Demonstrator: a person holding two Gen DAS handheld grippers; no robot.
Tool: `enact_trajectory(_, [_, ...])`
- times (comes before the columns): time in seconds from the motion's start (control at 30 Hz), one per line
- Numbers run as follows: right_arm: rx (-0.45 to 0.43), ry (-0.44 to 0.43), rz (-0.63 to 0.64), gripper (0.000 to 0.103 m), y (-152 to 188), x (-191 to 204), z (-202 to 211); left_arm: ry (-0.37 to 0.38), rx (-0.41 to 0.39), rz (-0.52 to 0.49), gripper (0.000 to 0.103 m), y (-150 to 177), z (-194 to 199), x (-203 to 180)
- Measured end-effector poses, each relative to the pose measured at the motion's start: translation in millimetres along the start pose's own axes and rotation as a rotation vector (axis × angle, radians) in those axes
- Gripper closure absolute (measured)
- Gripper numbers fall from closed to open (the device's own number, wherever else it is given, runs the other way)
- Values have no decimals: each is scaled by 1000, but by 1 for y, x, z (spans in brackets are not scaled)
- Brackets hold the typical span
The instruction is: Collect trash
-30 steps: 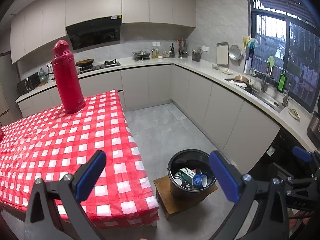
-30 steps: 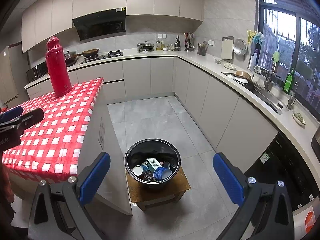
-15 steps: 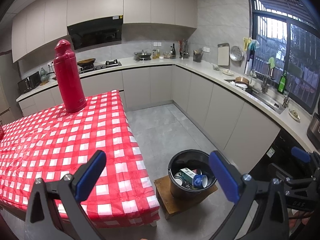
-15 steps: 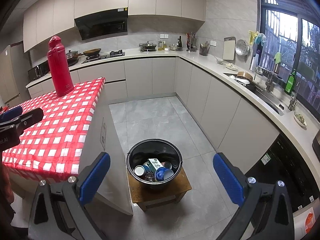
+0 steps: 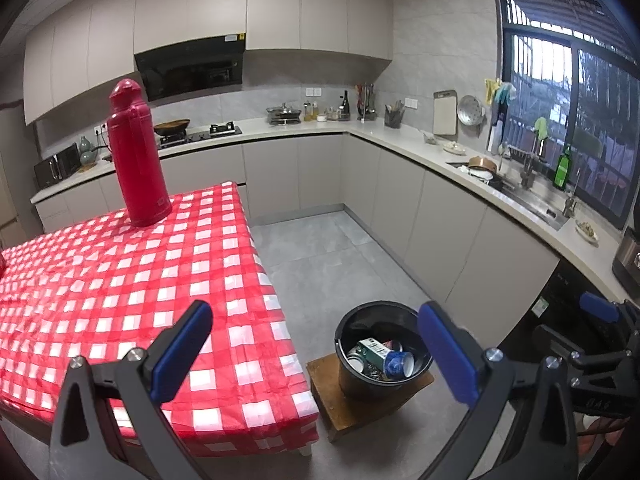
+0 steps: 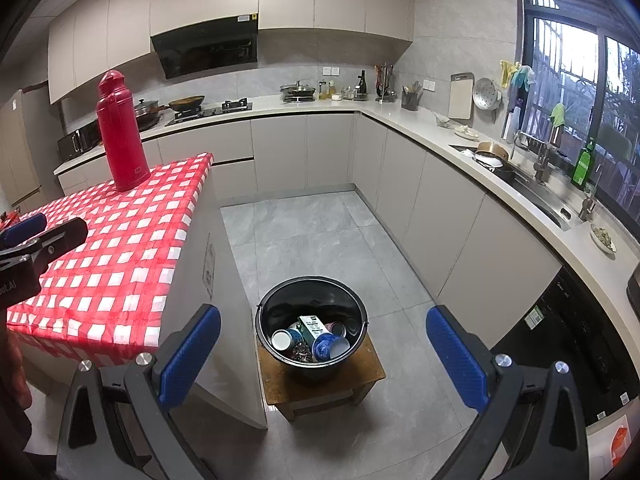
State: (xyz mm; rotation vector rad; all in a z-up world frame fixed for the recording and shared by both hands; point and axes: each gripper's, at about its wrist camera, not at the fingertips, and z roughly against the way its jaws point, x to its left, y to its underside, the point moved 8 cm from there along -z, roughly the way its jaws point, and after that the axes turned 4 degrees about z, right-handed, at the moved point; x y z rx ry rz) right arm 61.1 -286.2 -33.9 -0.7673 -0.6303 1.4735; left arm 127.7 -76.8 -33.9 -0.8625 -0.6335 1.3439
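My left tongs [image 5: 312, 344] hang with their blue pads spread wide and nothing between them, over the near corner of the desk [image 5: 120, 280] with its red-and-white checked cloth. My right tongs [image 6: 322, 346] are likewise spread wide and empty, held above the floor. Straight ahead of the right tongs and below them stands the black bucket [image 6: 312, 300], on a low wooden stool [image 6: 320, 380] just beside the desk's side panel. Inside the bucket lies the trash [image 6: 310, 340]: a green-and-white carton with blue-and-white paper cups on either side of it, and something dark underneath that I cannot make out. From my left tongs the bucket [image 5: 384, 316] sits ahead, near the right pad. A tall red thermos [image 5: 136, 156] stands upright on the desk, well beyond the left tongs.
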Motion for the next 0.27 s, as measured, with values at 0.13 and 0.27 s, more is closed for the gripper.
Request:
enact_trajectory(0.13, [-10,4,6,0,-2,0,3,17,-33,-1,0,-3,3,2])
enact_trajectory(0.27, [-9,5,5,0,-3,-1,2,19,-10,7,0,-2,0,2])
